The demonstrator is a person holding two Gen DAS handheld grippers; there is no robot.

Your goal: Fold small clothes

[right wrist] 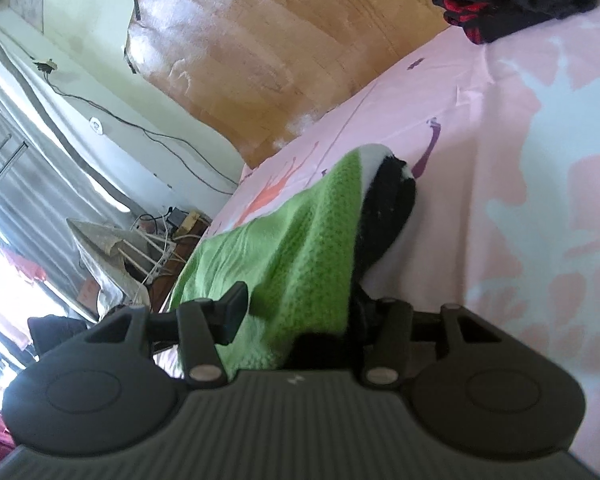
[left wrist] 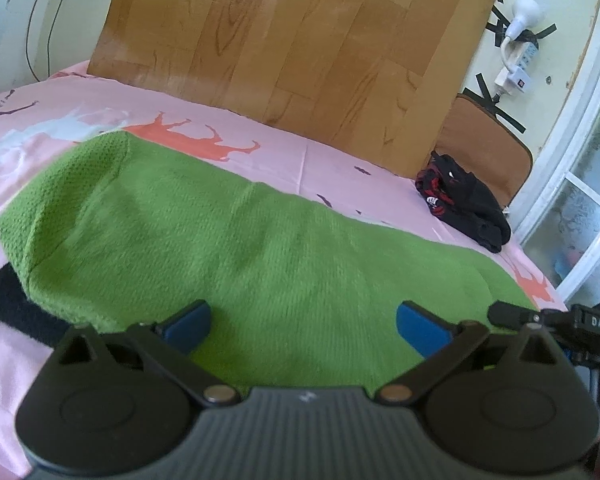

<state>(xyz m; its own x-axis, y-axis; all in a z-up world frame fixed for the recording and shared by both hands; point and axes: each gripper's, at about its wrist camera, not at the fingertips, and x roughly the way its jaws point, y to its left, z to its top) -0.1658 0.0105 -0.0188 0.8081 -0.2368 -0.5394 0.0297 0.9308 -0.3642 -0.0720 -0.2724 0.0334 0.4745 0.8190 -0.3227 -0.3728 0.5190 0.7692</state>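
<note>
**Green knit spread on the bed, my right gripper pinching one end**

Left wrist view: my left gripper (left wrist: 302,330) hangs just above the near edge of the green knit garment (left wrist: 236,248), its blue pads wide apart and holding nothing. The garment lies spread on the pink bed sheet (left wrist: 308,156), with its long axis running across the view from far left to near right. A black trim (left wrist: 16,304) peeks out from under its left end. It looks soft, thick and light. I judge it will drape and sag rather than hold a crease, and the fuzzy weave should grip the pads well instead of slipping. I would take it along a hem or a corner, pinching both layers, not in the middle of the panel. The tip of the other tool shows at the right end of the cloth. A dark bundle of clothes (left wrist: 466,208) sits well apart, near the wooden headboard (left wrist: 284,52).

Right wrist view: my right gripper (right wrist: 300,320) is closed on the near end of the garment, where green cloth and black trim bunch between the fingers. From that pinch the cloth rises slightly and runs away from me toward the far end, which is capped in black and white (right wrist: 388,184). The long axis therefore points straight away from this gripper. The cloth sags between the grip and the bed, which confirms how limp it is.
</note>
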